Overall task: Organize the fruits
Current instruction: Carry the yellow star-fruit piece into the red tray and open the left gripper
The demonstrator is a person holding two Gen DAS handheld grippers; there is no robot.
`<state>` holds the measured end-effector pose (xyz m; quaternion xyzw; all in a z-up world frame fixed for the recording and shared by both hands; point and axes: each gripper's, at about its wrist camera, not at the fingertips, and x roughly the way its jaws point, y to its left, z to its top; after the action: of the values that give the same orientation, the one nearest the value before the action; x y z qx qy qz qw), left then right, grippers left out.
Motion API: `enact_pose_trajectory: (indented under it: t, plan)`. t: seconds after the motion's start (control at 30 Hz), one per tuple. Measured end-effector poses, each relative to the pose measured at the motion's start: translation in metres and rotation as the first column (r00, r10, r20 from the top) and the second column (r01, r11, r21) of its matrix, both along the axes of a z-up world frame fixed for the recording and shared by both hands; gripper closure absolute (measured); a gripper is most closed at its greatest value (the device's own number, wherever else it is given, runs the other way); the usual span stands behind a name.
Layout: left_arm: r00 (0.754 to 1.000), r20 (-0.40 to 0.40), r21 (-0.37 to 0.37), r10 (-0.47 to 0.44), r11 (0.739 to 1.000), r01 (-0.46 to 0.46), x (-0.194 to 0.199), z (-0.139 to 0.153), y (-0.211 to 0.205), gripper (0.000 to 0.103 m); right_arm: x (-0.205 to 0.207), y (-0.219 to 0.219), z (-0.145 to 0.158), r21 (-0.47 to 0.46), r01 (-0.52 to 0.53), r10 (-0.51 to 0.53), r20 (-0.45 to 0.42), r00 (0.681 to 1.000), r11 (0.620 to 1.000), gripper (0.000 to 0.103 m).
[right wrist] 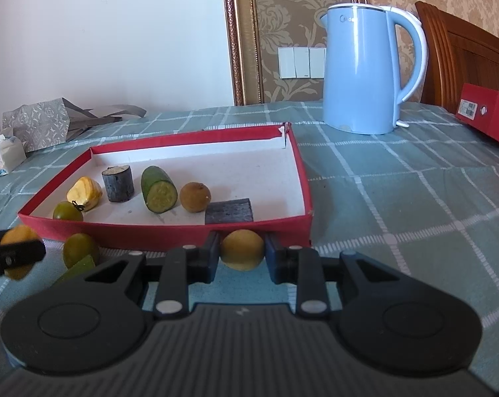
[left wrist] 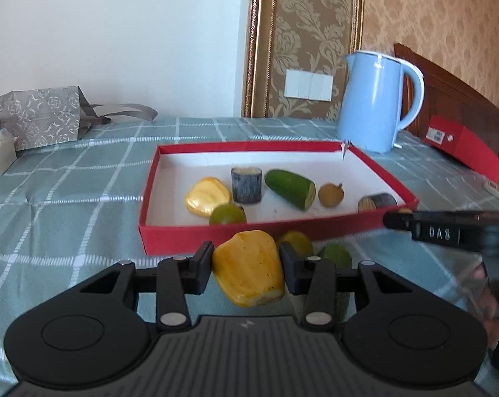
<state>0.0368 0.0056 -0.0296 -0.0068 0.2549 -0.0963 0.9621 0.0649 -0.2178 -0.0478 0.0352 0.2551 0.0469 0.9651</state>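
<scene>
My left gripper (left wrist: pixel 246 259) is shut on a yellow wedge of fruit (left wrist: pixel 247 271) and holds it just in front of the red tray (left wrist: pixel 216 236). My right gripper (right wrist: pixel 242 251) is shut on a round yellow-brown fruit (right wrist: pixel 242 248) at the tray's near wall (right wrist: pixel 143 231). Inside the tray lie another yellow wedge (left wrist: pixel 206 197), a dark stub (left wrist: pixel 246 185), a cucumber piece (left wrist: pixel 290 189), a brown round fruit (left wrist: pixel 329 194), a dark block (right wrist: pixel 228 211) and a green fruit (right wrist: pixel 67 211). On the cloth before the tray rest a green fruit (right wrist: pixel 78 249) and a green piece (right wrist: pixel 82 264).
A blue kettle (right wrist: pixel 365 69) stands behind the tray to the right. A red box (right wrist: pixel 487 115) lies at the far right by a wooden chair back. A patterned paper bag (right wrist: pixel 40 124) and a tissue pack (right wrist: pixel 2 158) sit at the back left on the checked tablecloth.
</scene>
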Motion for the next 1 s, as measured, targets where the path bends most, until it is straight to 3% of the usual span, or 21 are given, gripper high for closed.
enact_pose_trajectory:
  t: [0.43,1.0]
  plan:
    - [1.000,0.002,-0.045,0.015,0.999,-0.014,0.055,0.019,-0.016,0.061,-0.001,0.001,0.001,-0.008,-0.014,0.014,0.009,1.000,1.000,0.075]
    - [0.994,-0.110,0.010,0.028,1.000,-0.027,0.121,-0.005,-0.042,0.061,0.000,0.004,0.001,-0.015,-0.022,0.022,0.006,1.000,1.000,0.075]
